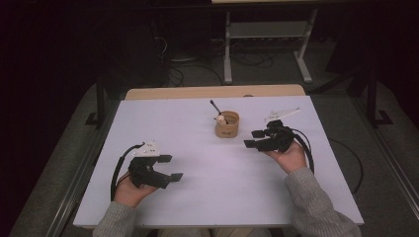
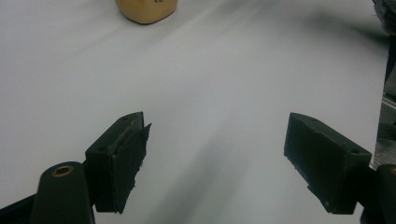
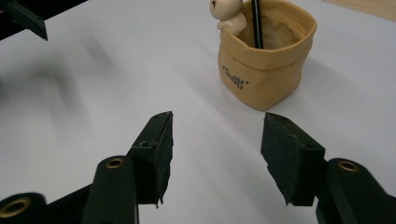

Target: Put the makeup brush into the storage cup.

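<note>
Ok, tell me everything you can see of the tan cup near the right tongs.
The tan cup is shaped like a small sack with a rolled, wavy rim and looks like matte ceramic or clay. Small dark lettering marks its side. A pale little figure hangs over its rim, and a black stick stands inside, leaning out past the top. The cup stands upright on the white table, toward the far middle, ahead of the open right tongs, which do not touch it.
</note>
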A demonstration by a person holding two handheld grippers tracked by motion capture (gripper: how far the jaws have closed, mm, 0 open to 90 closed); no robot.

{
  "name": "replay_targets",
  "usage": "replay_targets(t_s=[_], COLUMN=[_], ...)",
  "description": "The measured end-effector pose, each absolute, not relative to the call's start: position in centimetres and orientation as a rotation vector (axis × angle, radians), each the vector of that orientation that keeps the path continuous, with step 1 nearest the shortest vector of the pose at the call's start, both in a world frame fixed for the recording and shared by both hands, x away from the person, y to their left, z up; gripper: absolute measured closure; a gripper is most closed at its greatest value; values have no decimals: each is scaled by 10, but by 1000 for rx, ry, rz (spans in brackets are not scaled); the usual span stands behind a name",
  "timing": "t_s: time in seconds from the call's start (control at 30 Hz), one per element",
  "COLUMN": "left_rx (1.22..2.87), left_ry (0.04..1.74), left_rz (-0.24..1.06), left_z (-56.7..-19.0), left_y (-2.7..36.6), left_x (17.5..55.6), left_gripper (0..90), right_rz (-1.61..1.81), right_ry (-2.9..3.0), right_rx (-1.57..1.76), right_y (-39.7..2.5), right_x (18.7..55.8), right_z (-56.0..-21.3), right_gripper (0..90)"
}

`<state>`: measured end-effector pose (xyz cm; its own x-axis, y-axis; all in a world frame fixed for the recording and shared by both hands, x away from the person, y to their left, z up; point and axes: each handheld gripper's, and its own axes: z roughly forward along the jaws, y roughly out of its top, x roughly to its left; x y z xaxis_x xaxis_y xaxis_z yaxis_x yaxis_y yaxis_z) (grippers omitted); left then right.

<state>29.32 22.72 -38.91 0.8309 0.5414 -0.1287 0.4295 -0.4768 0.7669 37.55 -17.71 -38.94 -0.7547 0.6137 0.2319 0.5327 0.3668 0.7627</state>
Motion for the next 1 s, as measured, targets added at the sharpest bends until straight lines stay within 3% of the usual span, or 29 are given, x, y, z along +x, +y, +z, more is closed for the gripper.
replay_targets(t_s=[1.0], left_rx=[2138], left_ry=[728], left_rz=[185], left_z=[-390], left_y=[229], left_x=[292], left_gripper=[207], right_rz=[1376], right_ry=[2511], right_rx=[1048], right_y=[-192], right_x=[341], right_z=[-395], right_gripper=[387])
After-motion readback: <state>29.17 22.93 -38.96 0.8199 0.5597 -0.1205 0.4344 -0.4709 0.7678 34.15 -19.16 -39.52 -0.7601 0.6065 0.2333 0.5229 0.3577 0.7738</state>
